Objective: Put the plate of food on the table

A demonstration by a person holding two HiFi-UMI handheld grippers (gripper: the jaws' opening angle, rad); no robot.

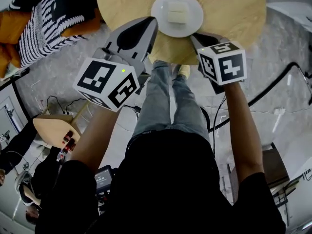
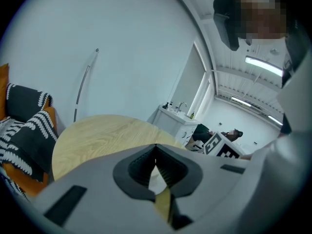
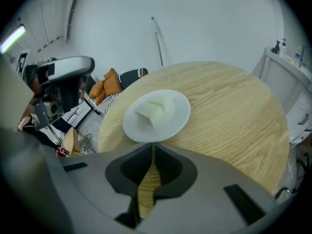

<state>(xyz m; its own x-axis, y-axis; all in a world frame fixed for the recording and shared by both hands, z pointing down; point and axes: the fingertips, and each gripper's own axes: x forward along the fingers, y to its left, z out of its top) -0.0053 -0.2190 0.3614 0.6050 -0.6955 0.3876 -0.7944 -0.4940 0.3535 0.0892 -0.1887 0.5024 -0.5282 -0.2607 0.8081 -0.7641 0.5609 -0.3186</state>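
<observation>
The plate [image 3: 181,112] lies flat on the round wooden table [image 3: 229,106], straight ahead of my right gripper [image 3: 153,147] and just past its tips. Its near rim comes right up to them, and I cannot tell whether they touch it. That gripper's jaws stand almost together, with only a thin slit between them and wood grain showing through it. Nothing is clamped there. My left gripper [image 1: 152,24] hangs at the plate's other side, with its tips beside the rim. Its jaws are drawn together on nothing too, and through their slit I see only a sliver of white and of wood beyond.

A pale block of food [image 3: 154,109] rests loose on the plate, a little beyond the centre as seen from my right tips.

I judge the plate to be stiff, smooth and rather slick, probably glazed, so it would chip or crack if knocked or dropped. With one small block on it, it should not be heavy. The thin rim is the only place my jaws can take it, one pad above and one below. A single grip at the near rim would let the far side sag, so I would take it at both rims, one to each gripper. I would also keep it level, because the block looks free to slide. As it lies, the plate seems well supported, set in from the table's edge.
</observation>
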